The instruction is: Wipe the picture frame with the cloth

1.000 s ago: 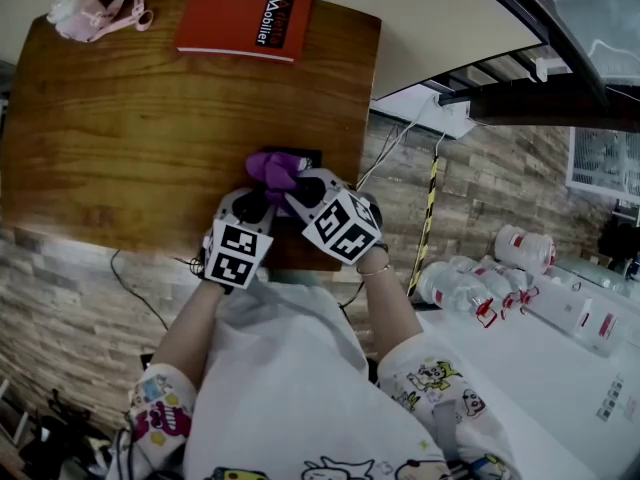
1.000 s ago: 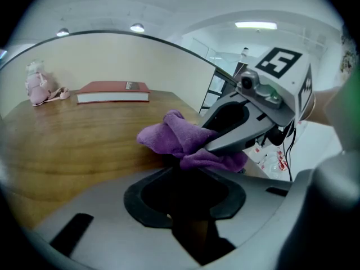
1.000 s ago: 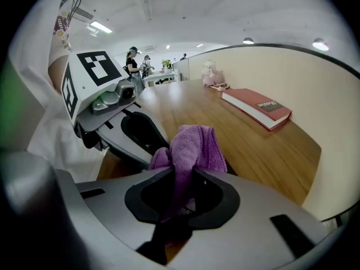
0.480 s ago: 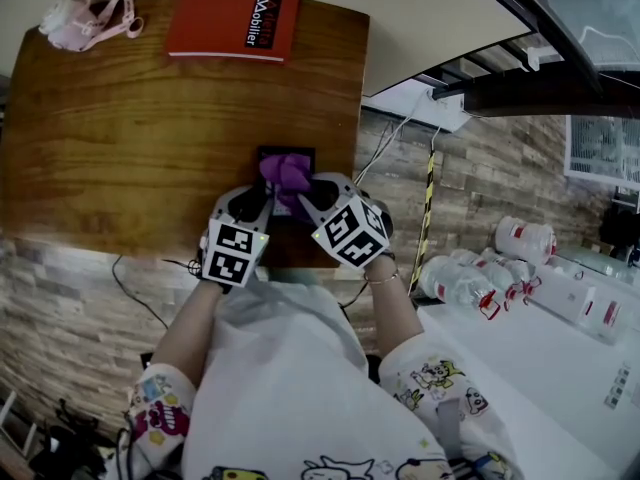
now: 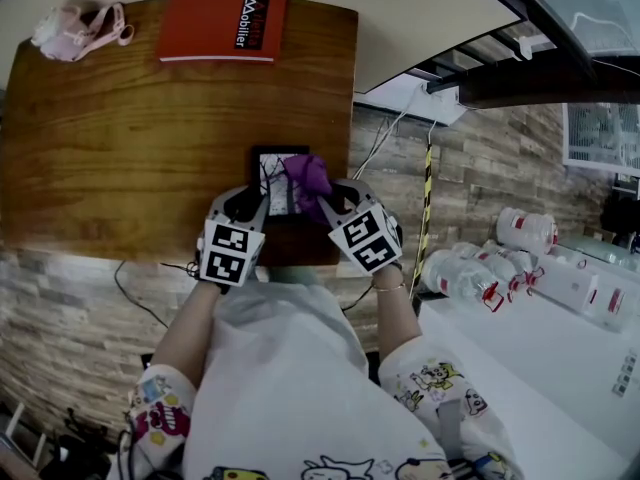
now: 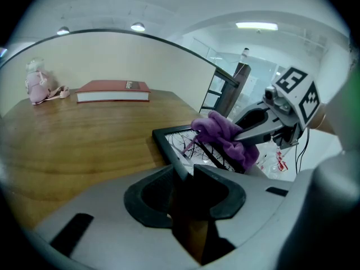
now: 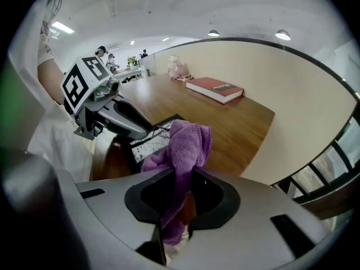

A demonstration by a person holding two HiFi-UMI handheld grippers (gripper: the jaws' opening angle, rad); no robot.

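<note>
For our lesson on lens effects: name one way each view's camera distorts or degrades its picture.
Head view: the wooden table bows at its edges. Left gripper view: black corners ring the picture, though the picture frame stays sharp. Right gripper view: the same black ring, a green smear at the left edge, and a ceiling lamp glaring white.

The picture frame (image 5: pixel 272 180) is a small black-edged rectangle with a pale print of dark, branch-like lines. It lies face up on the wooden table (image 5: pixel 150 138), at about 5 o'clock on the tabletop and close to its near edge. The frame's 7 o'clock corner is clamped in the left gripper (image 5: pixel 258 208). The cloth (image 5: pixel 308 176) is purple, soft and bunched into a loose wad. It rests on the frame's 3 o'clock side, with its tail pinched between the jaws of the right gripper (image 5: pixel 325 203).
</note>
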